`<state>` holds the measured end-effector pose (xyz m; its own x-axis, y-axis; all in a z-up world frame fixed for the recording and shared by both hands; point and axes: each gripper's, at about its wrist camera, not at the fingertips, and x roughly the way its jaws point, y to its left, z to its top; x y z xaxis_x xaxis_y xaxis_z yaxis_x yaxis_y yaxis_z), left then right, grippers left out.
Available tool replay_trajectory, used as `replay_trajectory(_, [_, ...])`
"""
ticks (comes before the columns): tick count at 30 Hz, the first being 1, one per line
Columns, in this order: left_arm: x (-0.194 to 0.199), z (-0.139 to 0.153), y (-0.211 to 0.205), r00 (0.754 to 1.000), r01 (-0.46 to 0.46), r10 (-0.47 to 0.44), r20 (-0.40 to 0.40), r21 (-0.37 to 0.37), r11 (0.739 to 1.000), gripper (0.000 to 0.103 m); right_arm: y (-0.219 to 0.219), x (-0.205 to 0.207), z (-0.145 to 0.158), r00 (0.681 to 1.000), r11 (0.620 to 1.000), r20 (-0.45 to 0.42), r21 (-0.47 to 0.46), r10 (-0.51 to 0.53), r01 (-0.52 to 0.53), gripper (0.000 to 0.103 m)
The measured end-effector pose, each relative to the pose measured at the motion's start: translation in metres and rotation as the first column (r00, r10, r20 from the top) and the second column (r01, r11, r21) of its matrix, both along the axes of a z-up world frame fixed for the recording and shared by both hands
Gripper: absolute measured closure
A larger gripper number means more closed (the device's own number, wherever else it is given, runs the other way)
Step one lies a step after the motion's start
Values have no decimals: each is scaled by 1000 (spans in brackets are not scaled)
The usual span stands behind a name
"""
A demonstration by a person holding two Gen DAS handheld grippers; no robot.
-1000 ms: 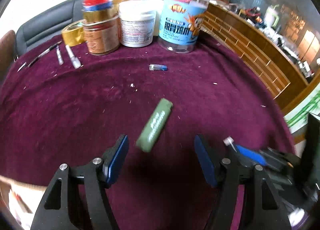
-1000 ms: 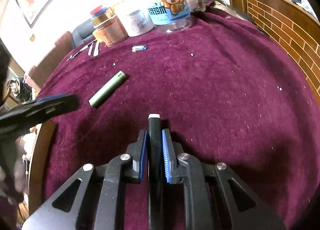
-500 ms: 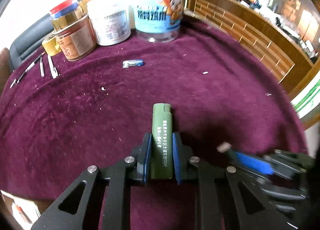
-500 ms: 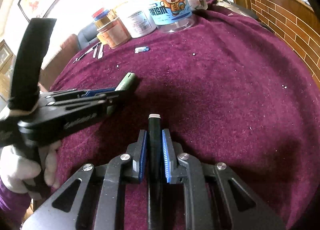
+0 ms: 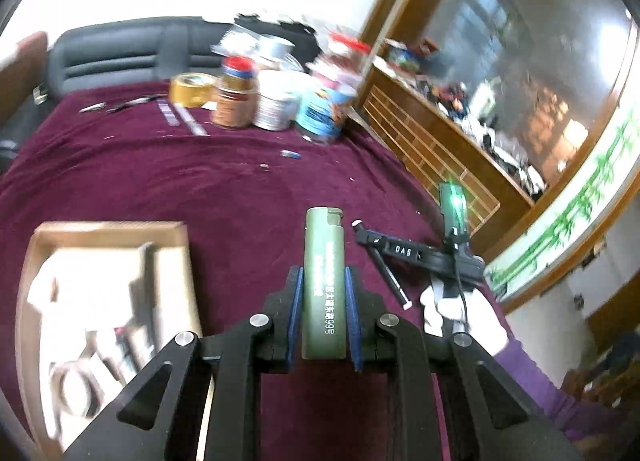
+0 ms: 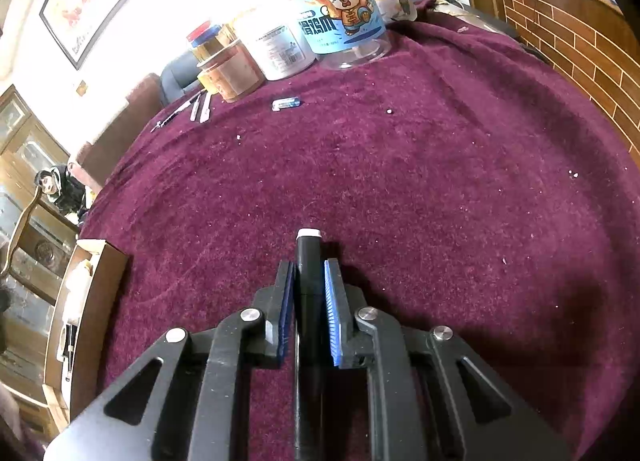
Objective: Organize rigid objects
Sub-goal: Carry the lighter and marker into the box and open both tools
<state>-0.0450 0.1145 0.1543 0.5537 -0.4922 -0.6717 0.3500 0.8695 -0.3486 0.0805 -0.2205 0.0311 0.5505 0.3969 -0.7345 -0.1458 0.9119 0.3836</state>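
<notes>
My left gripper (image 5: 323, 279) is shut on a green lighter (image 5: 323, 285), held above the maroon tablecloth (image 5: 180, 181) with its cap pointing forward. A cardboard box (image 5: 108, 227) with white items inside lies low to the left of it. My right gripper (image 6: 307, 273) is shut on a black pen (image 6: 307, 261) with a white tip, just over the tablecloth (image 6: 440, 181). In the left wrist view the right gripper (image 5: 362, 231) shows at the right, held by a white-gloved hand (image 5: 460, 309), the pen (image 5: 386, 273) slanting through it.
Jars (image 6: 344, 21) and tubs (image 6: 276, 45) cluster at the table's far side, with a small blue lighter (image 6: 286, 103) and thin metal tools (image 6: 200, 107) before them. The cardboard box (image 6: 96, 261) sits at the table's left edge. A brick-patterned counter (image 6: 580, 41) runs along the right.
The left gripper closed on the green lighter, lifted it off the cloth and swung back left toward the cardboard box. The right gripper stayed put, holding the pen.
</notes>
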Motion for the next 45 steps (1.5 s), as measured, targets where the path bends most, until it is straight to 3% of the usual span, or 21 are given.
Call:
replay_trajectory(5, [-50, 0, 67, 988, -149, 149, 29, 2, 989, 86, 2, -4, 3, 999, 998, 28, -49, -32, 34, 91])
replay_trajectory(9, [-73, -21, 123, 959, -283, 283, -21, 3, 959, 86, 2, -7, 7, 997, 996, 48, -64, -54, 57, 91])
replay_trajectory(11, [-85, -35, 147, 940, -336, 336, -53, 1, 942, 86, -1, -9, 9, 998, 998, 17, -11, -60, 61, 91])
replay_trajectory(15, [-88, -67, 176, 912, -398, 397, -107, 10, 917, 86, 14, -39, 27, 1000, 983, -9, 182, 9, -7, 91])
replay_trajectory(23, [-78, -106, 186, 901, -398, 383, -203, -34, 917, 86, 110, -111, 57, 975, 925, 29, 312, 220, -218, 90])
replay_trajectory(27, [-85, -111, 192, 901, -398, 381, -209, -43, 916, 86, 149, -134, 62, 958, 909, 52, 304, 282, -284, 90])
replay_trajectory(32, [-87, -111, 185, 903, -398, 400, -158, 46, 916, 86, 170, -157, 92, 941, 929, 157, 176, 299, -324, 90])
replay_trajectory(35, [-83, -115, 183, 902, -400, 409, -141, 88, 912, 86, 175, -165, 107, 928, 923, 186, 154, 324, -353, 90])
replay_trajectory(42, [-82, -121, 174, 900, -400, 426, -95, 207, 893, 86, 187, -169, 110, 909, 881, 150, 225, 390, -415, 90])
replay_trajectory(45, [-82, -122, 171, 902, -399, 426, -76, 233, 887, 85, 203, -160, 97, 906, 881, 96, 210, 412, -424, 90])
